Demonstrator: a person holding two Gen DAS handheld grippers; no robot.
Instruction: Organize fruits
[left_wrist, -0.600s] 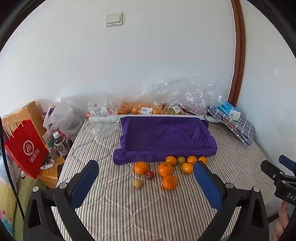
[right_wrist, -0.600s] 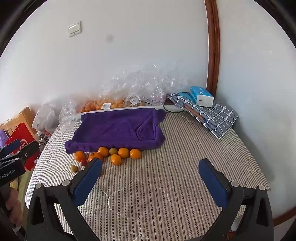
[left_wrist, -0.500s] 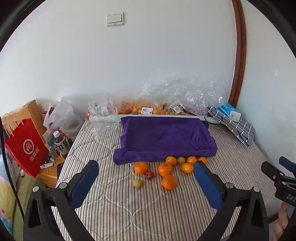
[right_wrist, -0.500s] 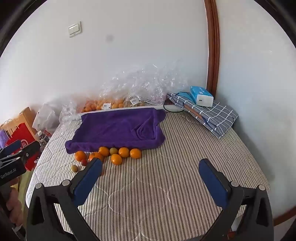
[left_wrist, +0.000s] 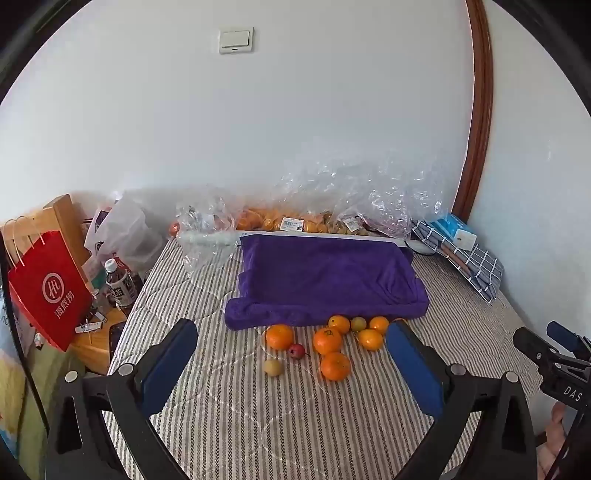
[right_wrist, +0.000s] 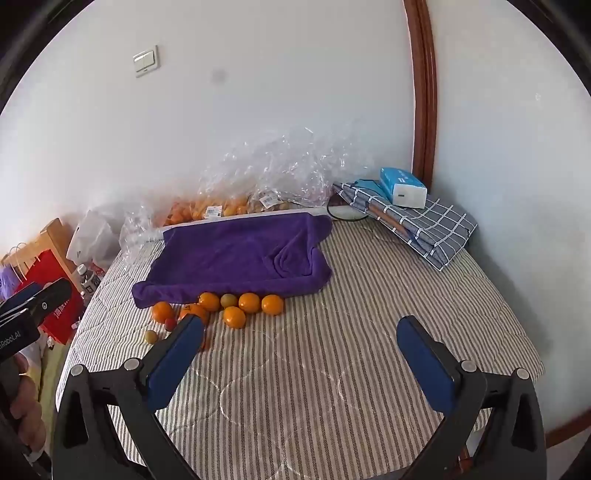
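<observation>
Several oranges (left_wrist: 327, 340) (right_wrist: 249, 302) lie loose on the striped bed just in front of a purple towel (left_wrist: 325, 280) (right_wrist: 240, 258). Among them sit a small red fruit (left_wrist: 296, 351) (right_wrist: 170, 324), a pale yellow fruit (left_wrist: 273, 367) (right_wrist: 150, 336) and a greenish one (left_wrist: 358, 324) (right_wrist: 228, 300). My left gripper (left_wrist: 291, 363) hangs open above the near side of the fruit pile, holding nothing. My right gripper (right_wrist: 299, 358) is open and empty over bare bedding, to the right of the fruit.
Clear plastic bags with more oranges (left_wrist: 280, 221) (right_wrist: 207, 212) line the wall behind the towel. A checked cloth with a blue tissue pack (right_wrist: 402, 186) lies at the back right. A red paper bag (left_wrist: 50, 291) and bottles (left_wrist: 118, 286) stand left of the bed.
Both views have shifted only slightly; the fruit and towel lie where they were. Both grippers stay wide open.
</observation>
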